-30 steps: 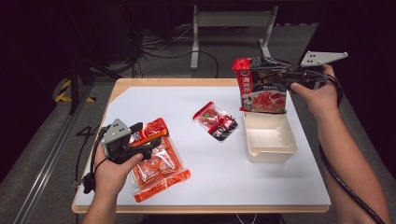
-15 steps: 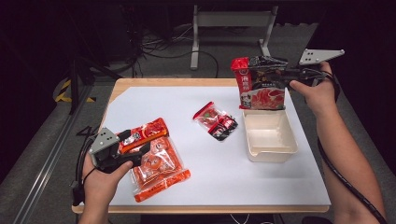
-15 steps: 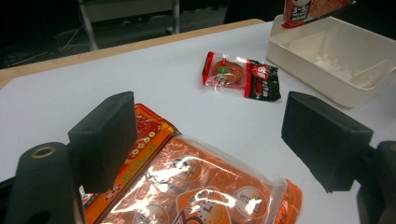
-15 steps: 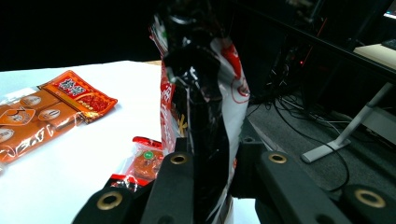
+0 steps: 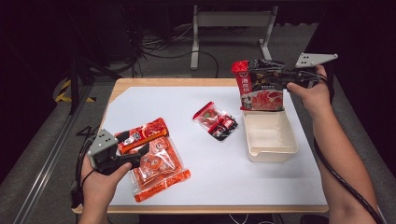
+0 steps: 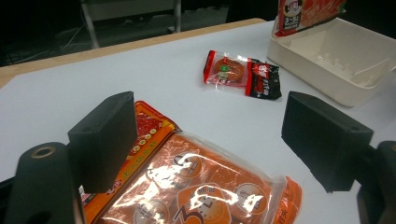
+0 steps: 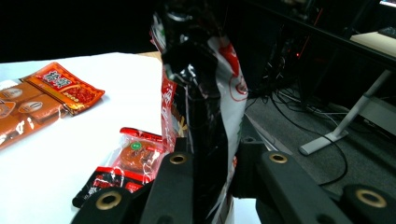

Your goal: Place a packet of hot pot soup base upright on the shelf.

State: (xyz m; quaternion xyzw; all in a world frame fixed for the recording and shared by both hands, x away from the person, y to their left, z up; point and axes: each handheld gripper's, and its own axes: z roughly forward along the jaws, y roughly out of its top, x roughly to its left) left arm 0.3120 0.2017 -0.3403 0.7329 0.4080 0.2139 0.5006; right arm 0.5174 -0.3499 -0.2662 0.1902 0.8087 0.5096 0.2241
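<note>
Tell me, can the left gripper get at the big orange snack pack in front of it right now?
Probably yes: the left gripper is open, its fingers straddling the orange snack pack, with nothing lying between them and the pack.

Probably a lab: floor cables [image 5: 154,44], dark surroundings

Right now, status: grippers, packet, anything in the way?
Right gripper shut on red-black packet, hanging above cream tray. Left gripper open over orange packets. Drop path looks clear.

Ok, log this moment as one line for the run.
right gripper: shut on red-black bag above cream tray | left gripper: jaws open over orange packet
</note>
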